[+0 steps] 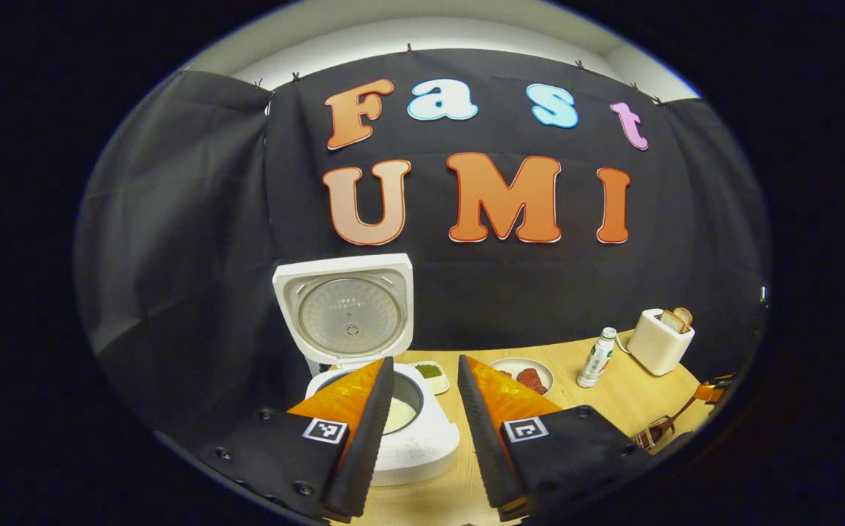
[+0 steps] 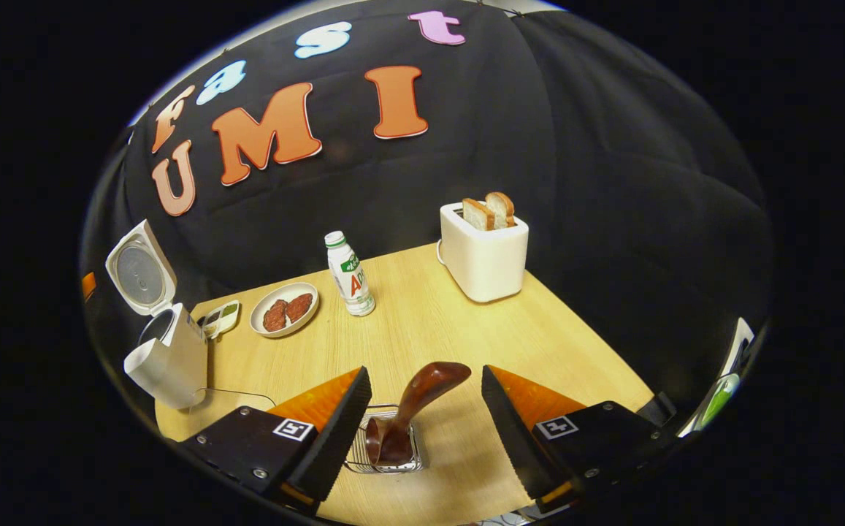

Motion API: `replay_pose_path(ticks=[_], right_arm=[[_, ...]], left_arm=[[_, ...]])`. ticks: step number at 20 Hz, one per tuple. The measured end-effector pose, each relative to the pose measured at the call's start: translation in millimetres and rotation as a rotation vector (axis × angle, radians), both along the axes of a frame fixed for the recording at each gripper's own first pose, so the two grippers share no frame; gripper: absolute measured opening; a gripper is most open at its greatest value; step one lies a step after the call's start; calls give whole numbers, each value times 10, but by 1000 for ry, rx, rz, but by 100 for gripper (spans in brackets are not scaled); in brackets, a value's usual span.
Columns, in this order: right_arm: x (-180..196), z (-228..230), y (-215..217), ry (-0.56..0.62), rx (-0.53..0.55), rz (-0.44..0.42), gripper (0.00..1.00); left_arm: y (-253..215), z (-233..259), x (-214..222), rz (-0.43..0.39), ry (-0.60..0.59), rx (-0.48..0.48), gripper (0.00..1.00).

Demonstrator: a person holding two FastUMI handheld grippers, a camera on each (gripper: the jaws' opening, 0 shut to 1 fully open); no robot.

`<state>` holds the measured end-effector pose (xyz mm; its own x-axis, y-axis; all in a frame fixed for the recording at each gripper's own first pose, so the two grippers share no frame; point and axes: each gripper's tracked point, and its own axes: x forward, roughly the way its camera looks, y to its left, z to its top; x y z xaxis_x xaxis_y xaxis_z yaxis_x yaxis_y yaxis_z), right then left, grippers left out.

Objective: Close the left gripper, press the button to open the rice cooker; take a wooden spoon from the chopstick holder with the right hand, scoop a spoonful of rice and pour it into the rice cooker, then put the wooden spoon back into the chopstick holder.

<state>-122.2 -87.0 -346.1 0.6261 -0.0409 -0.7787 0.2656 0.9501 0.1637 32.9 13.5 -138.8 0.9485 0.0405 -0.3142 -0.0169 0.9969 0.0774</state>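
The white rice cooker [image 1: 422, 438] stands with its lid [image 1: 349, 314] raised, and white rice shows in the pot [image 1: 399, 415]. My left gripper [image 1: 426, 363] hovers open just above and in front of it, nothing between its fingers. In the right gripper view, a dark wooden spoon [image 2: 426, 391] leans up out of a wire chopstick holder [image 2: 385, 446] on the table. My right gripper [image 2: 423, 372] is open, its fingers on either side of the spoon's upper end without touching it. The cooker [image 2: 166, 358] sits far left there.
On the wooden table [image 2: 429, 314] stand a white toaster [image 2: 484, 252] with bread slices, a small white bottle [image 2: 349, 274], a plate of red patties [image 2: 283, 310] and a small dish of greens [image 2: 221, 318]. The table's edge runs close on the right.
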Motion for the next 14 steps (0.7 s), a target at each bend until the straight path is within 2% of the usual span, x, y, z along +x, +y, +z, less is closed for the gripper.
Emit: replay_pose_path(ticks=[1,3,7,9,10,12,13,14], right_arm=[[-18,-59,17,7,25,-7,95],[6,-191,50,18,71,-16,94],[149,-396,128,33,148,2,84],[217,-448,163,32,166,19,78],[226,-473,195,34,181,26,73],[218,-540,230,50,195,38,63],[209,-558,225,54,197,38,59],[227,-542,225,40,203,28,50]], left_arm=[[-57,22,-36,-4,-3,3,60],[-115,38,-88,0,-3,13,69],[-214,72,-198,0,4,17,70],[-240,114,-235,10,0,26,80],[-241,129,-264,17,-2,32,86],[-257,134,-318,28,1,35,89],[-258,108,-346,34,5,38,87],[-260,96,-362,37,11,41,87]])
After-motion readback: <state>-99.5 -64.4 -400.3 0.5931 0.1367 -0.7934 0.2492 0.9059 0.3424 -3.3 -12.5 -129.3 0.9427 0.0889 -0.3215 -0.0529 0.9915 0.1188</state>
